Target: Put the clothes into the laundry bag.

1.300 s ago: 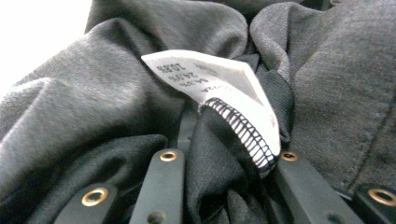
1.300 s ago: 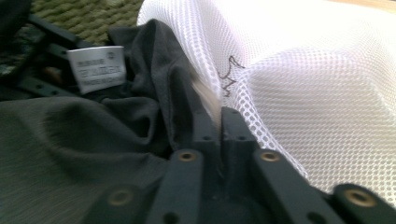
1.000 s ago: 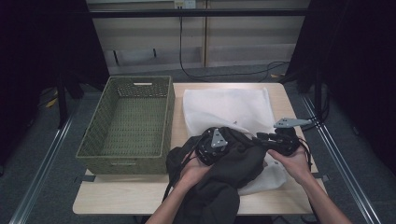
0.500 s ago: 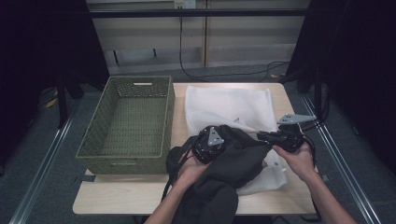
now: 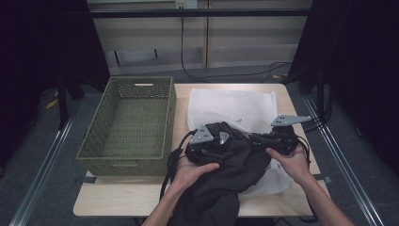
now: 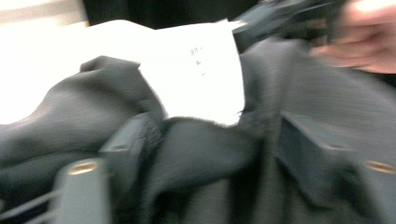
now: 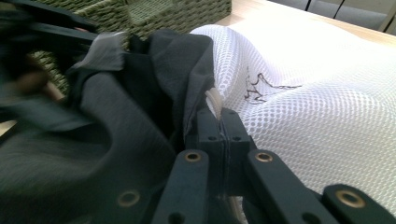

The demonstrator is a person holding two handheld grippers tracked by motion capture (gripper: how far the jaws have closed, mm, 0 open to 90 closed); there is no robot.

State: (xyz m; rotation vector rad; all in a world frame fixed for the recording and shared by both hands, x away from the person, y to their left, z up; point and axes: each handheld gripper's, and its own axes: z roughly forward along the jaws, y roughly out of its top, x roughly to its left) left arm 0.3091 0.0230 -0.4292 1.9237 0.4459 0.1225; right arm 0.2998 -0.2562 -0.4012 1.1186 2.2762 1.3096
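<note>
Our right gripper (image 7: 223,135) is clamped on the hem of the limp dark fabric garment (image 5: 235,160), heaped on the white mesh laundry bag (image 5: 235,106). Our left gripper (image 5: 207,146), jaws just opening, straddles a fold loosely. Soft and light, it is best gripped by its edges.

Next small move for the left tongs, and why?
Probably close the left tongs on the dark garment: their jaws have just opened, cloth lying loose between them, while the right tongs pinch a white edge beside the mesh bag.
</note>
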